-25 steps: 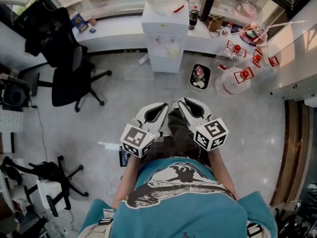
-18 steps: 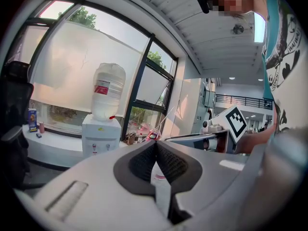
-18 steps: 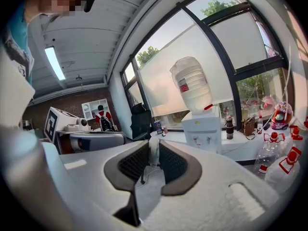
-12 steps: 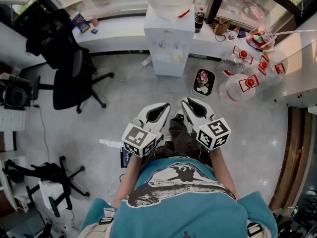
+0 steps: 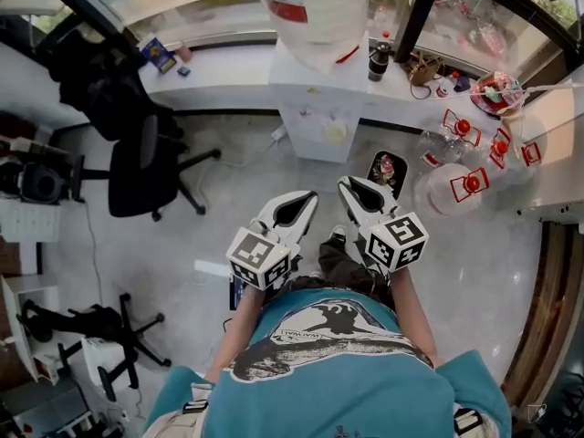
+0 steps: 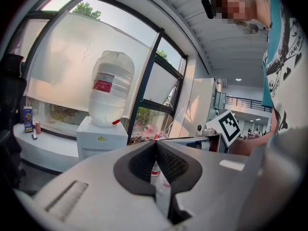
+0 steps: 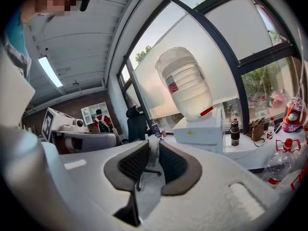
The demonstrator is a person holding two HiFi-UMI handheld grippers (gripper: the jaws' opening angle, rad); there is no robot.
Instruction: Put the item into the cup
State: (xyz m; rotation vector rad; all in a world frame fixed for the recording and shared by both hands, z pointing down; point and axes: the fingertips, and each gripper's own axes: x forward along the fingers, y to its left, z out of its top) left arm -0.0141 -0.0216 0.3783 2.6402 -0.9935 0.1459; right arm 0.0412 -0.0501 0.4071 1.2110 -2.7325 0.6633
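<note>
The dispenser [image 5: 315,99] sits nearer than a second ago, so the person is walking toward it. The left gripper [image 5: 307,199] has its jaws together and the right gripper [image 5: 349,185] has them slightly apart, both empty. No item or cup shows near the dispenser, so the task looks unstarted.

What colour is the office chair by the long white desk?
Black; the office chair shows best in the head view.

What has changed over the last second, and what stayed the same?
The person has walked toward the water dispenser, which now looks nearer; the office chair and the plastic bottles sit lower in the picture. Nothing was grasped or released. The left gripper and right gripper stay side by side, fingers empty.
</note>
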